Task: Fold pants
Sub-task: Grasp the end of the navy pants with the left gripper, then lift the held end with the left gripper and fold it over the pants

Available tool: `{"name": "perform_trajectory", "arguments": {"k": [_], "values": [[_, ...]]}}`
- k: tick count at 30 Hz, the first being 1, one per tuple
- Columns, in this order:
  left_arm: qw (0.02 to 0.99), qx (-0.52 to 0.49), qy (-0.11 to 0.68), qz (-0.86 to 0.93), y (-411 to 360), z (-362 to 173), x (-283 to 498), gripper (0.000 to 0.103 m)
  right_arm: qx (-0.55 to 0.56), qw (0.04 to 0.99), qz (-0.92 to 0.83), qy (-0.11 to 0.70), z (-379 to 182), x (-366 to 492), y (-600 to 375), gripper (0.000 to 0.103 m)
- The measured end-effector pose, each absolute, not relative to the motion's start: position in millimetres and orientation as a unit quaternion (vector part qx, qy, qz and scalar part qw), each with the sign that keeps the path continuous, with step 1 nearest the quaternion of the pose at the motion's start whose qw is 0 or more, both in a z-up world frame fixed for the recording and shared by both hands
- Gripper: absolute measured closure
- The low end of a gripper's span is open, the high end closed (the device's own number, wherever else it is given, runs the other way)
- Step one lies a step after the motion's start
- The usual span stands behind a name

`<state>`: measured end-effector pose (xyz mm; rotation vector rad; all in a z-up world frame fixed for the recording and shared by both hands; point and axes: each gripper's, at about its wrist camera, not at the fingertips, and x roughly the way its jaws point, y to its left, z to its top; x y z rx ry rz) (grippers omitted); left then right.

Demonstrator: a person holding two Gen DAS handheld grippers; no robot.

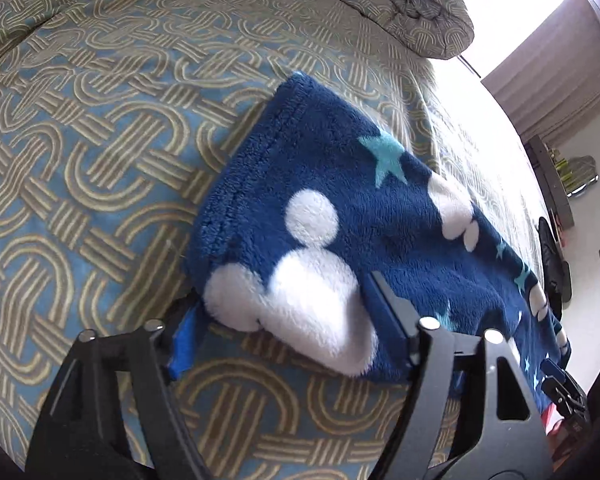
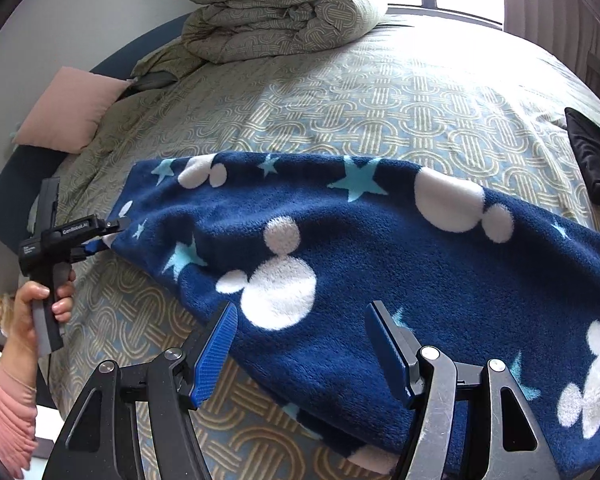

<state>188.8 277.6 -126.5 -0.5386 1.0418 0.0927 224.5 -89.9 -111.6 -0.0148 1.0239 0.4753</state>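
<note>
Navy fleece pants [image 2: 380,256] with white mouse heads and teal stars lie stretched across the patterned bed. In the left wrist view the pants [image 1: 340,208] end at a hem close in front of my left gripper [image 1: 284,320]. Its jaws stand wide apart on either side of the near corner of the fabric. From the right wrist view the left gripper [image 2: 112,232] sits at the pants' left end, held by a hand. My right gripper [image 2: 300,344] is open, its blue pads [image 2: 216,356] straddling the near edge of the pants.
The bed cover [image 2: 340,92] has a woven ring pattern. A rolled duvet [image 2: 276,12] lies at the head, a pink pillow [image 2: 68,108] at the left, and a black cloth [image 2: 596,156] at the right edge. A bright window [image 1: 512,8] is beyond.
</note>
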Motion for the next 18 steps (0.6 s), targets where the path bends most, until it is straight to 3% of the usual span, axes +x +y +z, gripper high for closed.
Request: {"name": "perform_trajectory", "arguments": {"k": [2, 4, 18], "values": [[0.834, -0.261, 0.485, 0.041, 283, -126, 194, 0.061, -0.011, 0.844, 0.229, 0.485, -112, 227, -82, 0.035], [0.828, -0.291, 0.479, 0.022, 288, -130, 199, 0.073, -0.014, 0.84, 0.234, 0.488, -113, 231, -73, 0.035], [0.874, -0.221, 0.433, 0.02, 267, -92, 214, 0.076, -0.011, 0.808, 0.219, 0.547, -153, 276, -26, 0.035]]}}
